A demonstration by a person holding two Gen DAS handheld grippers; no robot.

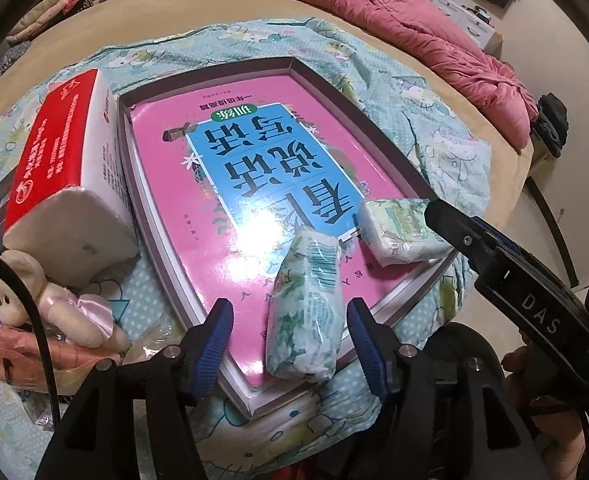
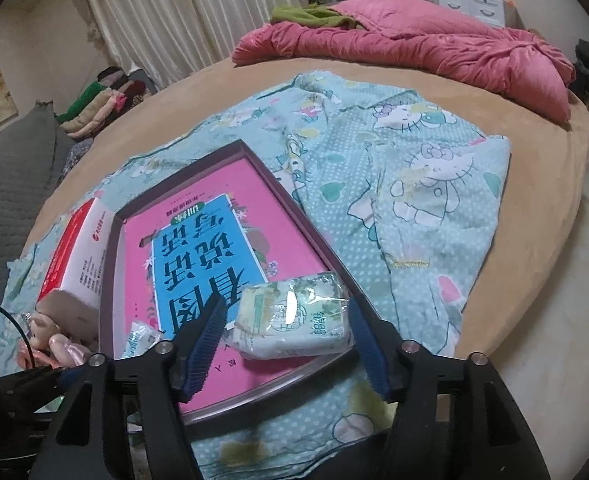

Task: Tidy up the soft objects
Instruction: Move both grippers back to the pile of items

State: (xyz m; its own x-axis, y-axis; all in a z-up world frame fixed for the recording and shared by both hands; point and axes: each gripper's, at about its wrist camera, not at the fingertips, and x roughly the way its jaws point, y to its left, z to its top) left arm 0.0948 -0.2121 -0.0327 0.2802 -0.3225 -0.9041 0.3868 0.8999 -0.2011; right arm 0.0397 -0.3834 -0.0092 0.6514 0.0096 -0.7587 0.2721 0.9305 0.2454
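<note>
A shallow purple tray with a pink and blue book in it lies on a cartoon-print sheet. Two green-printed tissue packs rest on the book. One pack lies between the open fingers of my left gripper, apart from both pads. The other pack lies between the open fingers of my right gripper, also untouched; it shows in the left wrist view beside the right gripper's black body. A small plush bear in a pink dress lies left of the tray.
A red and white tissue box leans against the tray's left side. The blue cartoon sheet spreads to the right. A pink quilt is bunched at the bed's far side. Folded clothes are stacked at far left.
</note>
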